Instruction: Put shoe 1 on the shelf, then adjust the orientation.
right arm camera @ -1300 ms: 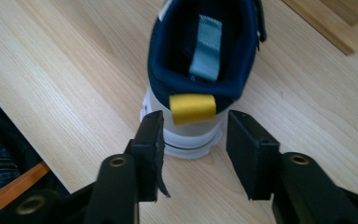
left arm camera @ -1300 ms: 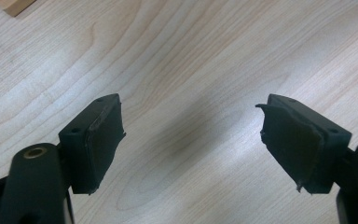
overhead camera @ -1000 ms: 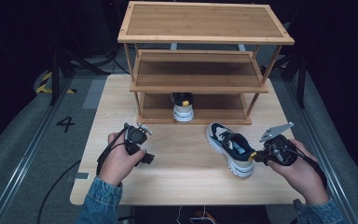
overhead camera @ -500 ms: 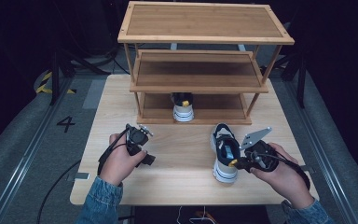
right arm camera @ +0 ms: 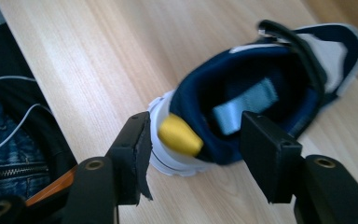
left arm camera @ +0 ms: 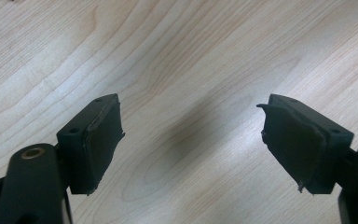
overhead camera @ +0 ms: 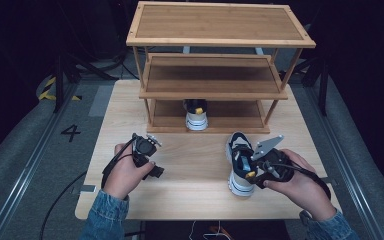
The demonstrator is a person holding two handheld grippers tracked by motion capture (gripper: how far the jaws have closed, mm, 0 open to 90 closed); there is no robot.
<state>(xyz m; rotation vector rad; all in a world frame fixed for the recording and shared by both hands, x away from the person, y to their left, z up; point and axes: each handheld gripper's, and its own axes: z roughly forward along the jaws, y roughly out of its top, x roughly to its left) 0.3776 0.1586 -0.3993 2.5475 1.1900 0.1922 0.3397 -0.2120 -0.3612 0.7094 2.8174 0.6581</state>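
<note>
High view has the whole setup: a 3-tier wooden shoe rack (overhead camera: 220, 75) at the far side of the table (overhead camera: 190, 195), with 1 sneaker already parked on the bottom shelf (overhead camera: 196, 113), heel toward the person. The second sneaker (overhead camera: 239, 162) stands upright on the tabletop just in front of the rack, toe pointing at it, lined up pretty much the same way as its twin, so my guess is it's been squared up for sliding onto that bottom shelf next to the other one. The right gripper (overhead camera: 252, 172) sits at the heel end, and in the right gripper view its jaws have just been opening: they're spread now, 1 on each side of the heel with its yellow pull tab (right arm camera: 179, 135), the heel collar between them but the pads not pressing on it. So the shoe is resting on its own sole, not being carried. Makes sense to let go and re-grab if the angle was off. The left gripper (overhead camera: 147, 150) is off to the side over bare wood, well apart from both shoes, jaws spread wide with nothing between them, basically idling out of the way.
</note>
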